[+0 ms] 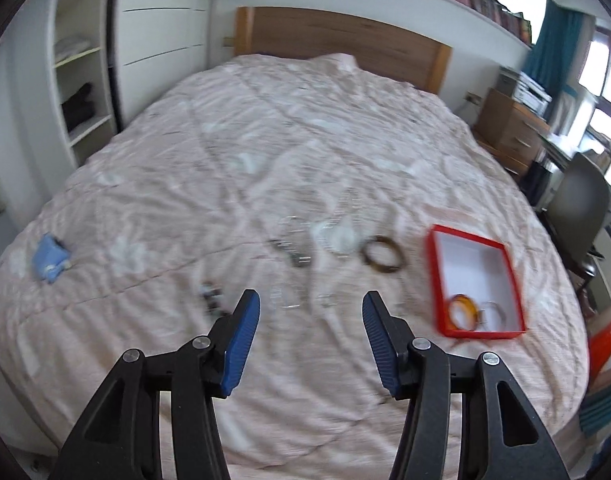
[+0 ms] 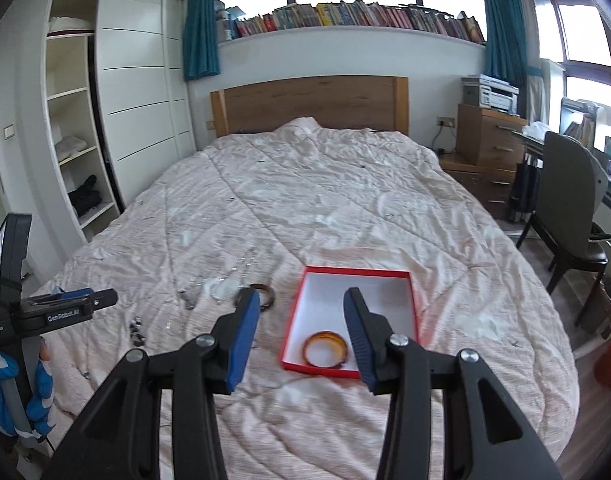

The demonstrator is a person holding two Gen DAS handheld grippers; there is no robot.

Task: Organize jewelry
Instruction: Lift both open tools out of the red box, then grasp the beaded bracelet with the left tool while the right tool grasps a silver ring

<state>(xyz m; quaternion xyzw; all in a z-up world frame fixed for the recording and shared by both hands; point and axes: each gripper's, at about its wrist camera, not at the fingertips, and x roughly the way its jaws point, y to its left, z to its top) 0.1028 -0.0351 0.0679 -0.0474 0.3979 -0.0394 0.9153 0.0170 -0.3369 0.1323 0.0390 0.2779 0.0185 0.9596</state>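
Both jaws wide apart, left gripper (image 1: 311,304) empty, right gripper (image 2: 301,302) empty

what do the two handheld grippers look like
Both the left gripper and right gripper have matte black linkage arms with silver pivot bolts and blue ribbed finger pads. The right view shows white "GenRobot.AI" lettering on the left unit's black body.

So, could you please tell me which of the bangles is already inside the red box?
The orange bangle lies in the red box; the dark brown bangle is on the quilt, left of it.
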